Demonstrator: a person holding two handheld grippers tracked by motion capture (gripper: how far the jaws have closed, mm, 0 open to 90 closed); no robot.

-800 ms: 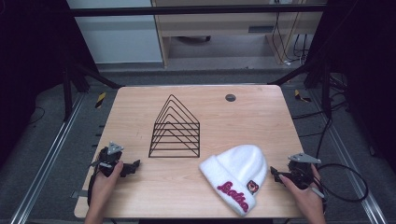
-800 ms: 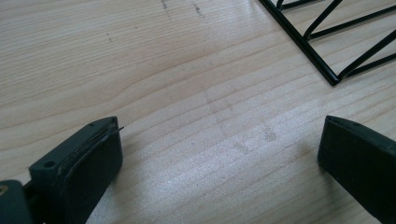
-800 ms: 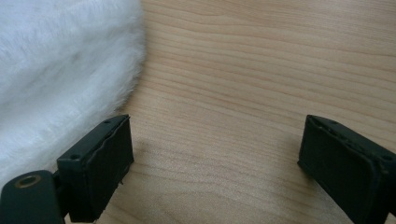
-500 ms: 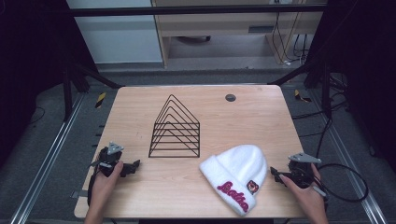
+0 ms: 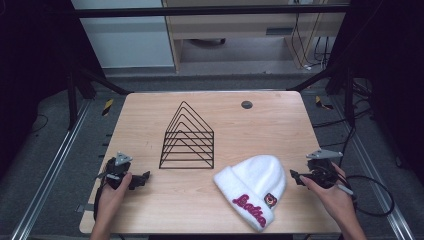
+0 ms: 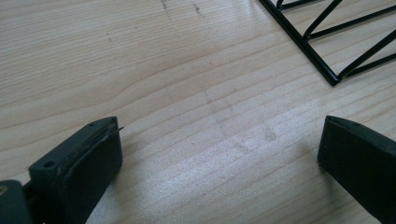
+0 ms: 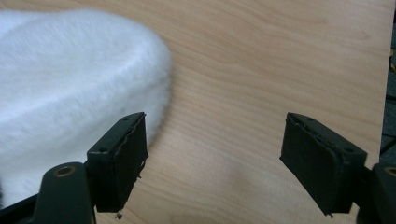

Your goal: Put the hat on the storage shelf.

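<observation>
While both claws gape empty, the white hat point(image 5: 252, 187) lies just beside the right claw point(image 5: 295, 176); left claw point(image 5: 142, 177) well apart.

Hat point(image 7: 70, 84) cropped; rack point(image 6: 336, 42) cropped

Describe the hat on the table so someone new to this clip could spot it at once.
On the wooden table, look at the near right part, just in front of the black wire rack. There lies a white beanie, its folded cuff bearing pink lettering and a small brown patch. It is the sole soft, white thing there.
</observation>
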